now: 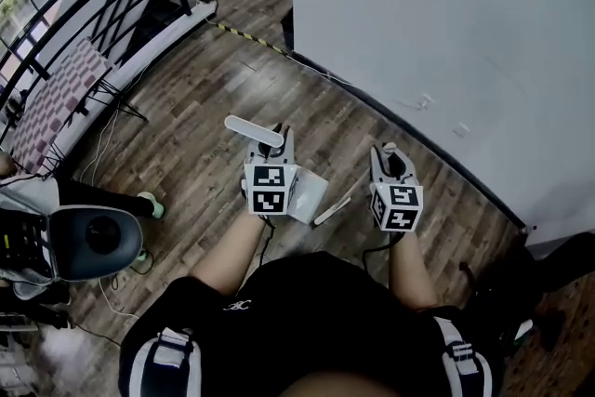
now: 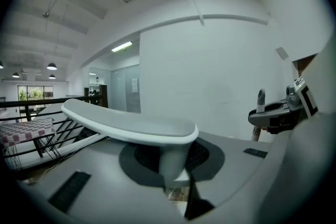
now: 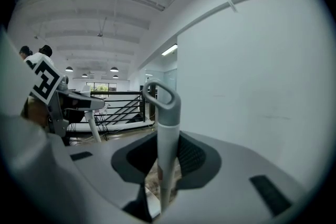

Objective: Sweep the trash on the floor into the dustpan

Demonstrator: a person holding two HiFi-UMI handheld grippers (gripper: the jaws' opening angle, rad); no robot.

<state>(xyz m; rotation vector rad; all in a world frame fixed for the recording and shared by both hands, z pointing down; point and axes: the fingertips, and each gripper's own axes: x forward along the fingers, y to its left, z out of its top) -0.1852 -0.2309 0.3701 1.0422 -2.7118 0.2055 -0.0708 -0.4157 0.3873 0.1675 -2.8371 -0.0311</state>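
The left gripper (image 2: 173, 168) is clamped on the stem of the dustpan (image 2: 131, 128), which is smooth white plastic. Its flat, round-ended top bar lies crosswise above the jaws, its long axis running left to right. The right gripper (image 3: 164, 165) is closed on the broom (image 3: 167, 128), a slim pale tube standing upright and ending in a grey loop. Both are held over the wood-plank floor (image 1: 186, 98), near a plain white wall (image 1: 446, 33).

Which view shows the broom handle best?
Right gripper view: the broom handle fills the centre, clamped in the right claw, loop end clear. Left gripper view shows it small and distant; head view mostly hides it.
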